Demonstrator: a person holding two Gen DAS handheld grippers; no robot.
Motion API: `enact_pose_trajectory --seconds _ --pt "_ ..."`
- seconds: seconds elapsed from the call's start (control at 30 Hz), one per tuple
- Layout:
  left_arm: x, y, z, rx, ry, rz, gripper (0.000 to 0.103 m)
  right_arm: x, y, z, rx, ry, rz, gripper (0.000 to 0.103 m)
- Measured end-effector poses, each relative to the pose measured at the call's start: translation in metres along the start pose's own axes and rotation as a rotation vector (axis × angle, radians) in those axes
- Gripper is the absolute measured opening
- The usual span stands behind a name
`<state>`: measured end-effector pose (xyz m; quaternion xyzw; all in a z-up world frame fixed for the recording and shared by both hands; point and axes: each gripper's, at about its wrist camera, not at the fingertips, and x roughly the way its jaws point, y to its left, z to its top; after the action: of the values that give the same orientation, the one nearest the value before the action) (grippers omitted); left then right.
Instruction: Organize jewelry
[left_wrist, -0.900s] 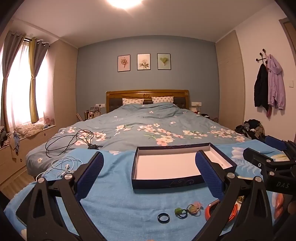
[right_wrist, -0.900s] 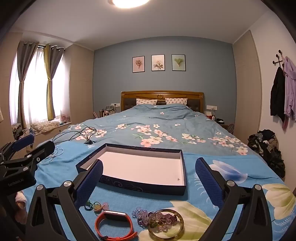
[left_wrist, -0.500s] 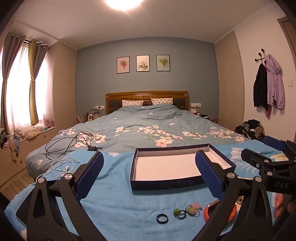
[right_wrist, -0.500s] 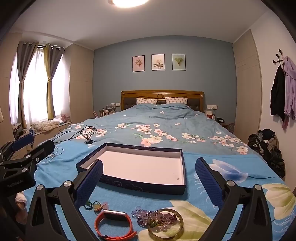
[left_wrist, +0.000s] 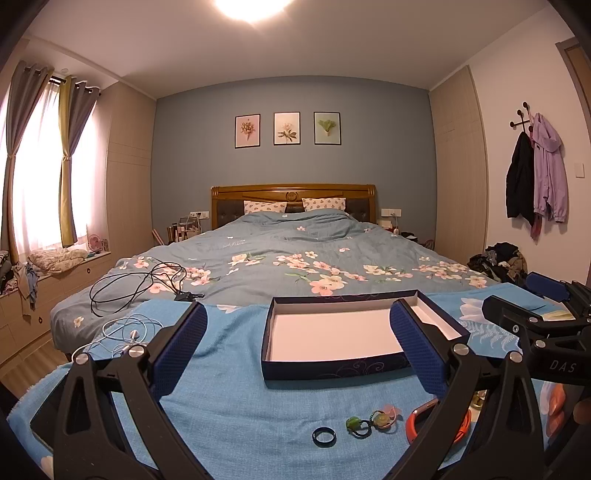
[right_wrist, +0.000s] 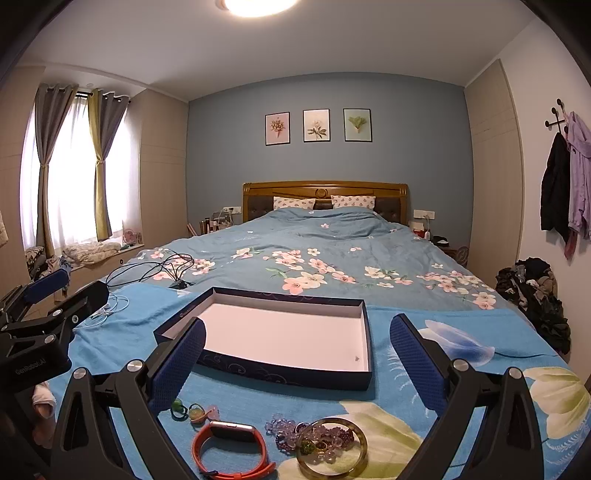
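Observation:
A shallow dark blue box (left_wrist: 334, 369) with a white inside lies on the blue blanket; it also shows in the right wrist view (right_wrist: 280, 378). In front of it lie a dark ring (left_wrist: 324, 436), green and pink stone rings (left_wrist: 371, 422), an orange band (right_wrist: 231, 452), purple beads (right_wrist: 286, 434) and a translucent bangle (right_wrist: 332, 446). My left gripper (left_wrist: 295, 350) is open and empty above the rings. My right gripper (right_wrist: 295, 354) is open and empty above the band and bangle.
Black cables (left_wrist: 136, 284) and white earphones (left_wrist: 122, 332) lie on the bed at the left. A pile of clothes (right_wrist: 535, 295) sits by the right wall. The bed's floral duvet (left_wrist: 295, 258) stretches behind the box.
Both views have shifted only slightly; the left gripper drifted a little, and the box and jewelry lie as before. Both grippers stay open.

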<state>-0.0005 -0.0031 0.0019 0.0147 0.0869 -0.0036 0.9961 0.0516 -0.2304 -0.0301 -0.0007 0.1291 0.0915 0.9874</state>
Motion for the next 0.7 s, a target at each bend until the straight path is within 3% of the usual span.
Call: enact_pose_trajectory --seconds 0.7 --pt "-0.0032 0.0049 -0.0008 -0.013 -0.005 0.003 0.097 0.0001 0.0004 0.0010 0.013 -0.002 0.014 0.096"
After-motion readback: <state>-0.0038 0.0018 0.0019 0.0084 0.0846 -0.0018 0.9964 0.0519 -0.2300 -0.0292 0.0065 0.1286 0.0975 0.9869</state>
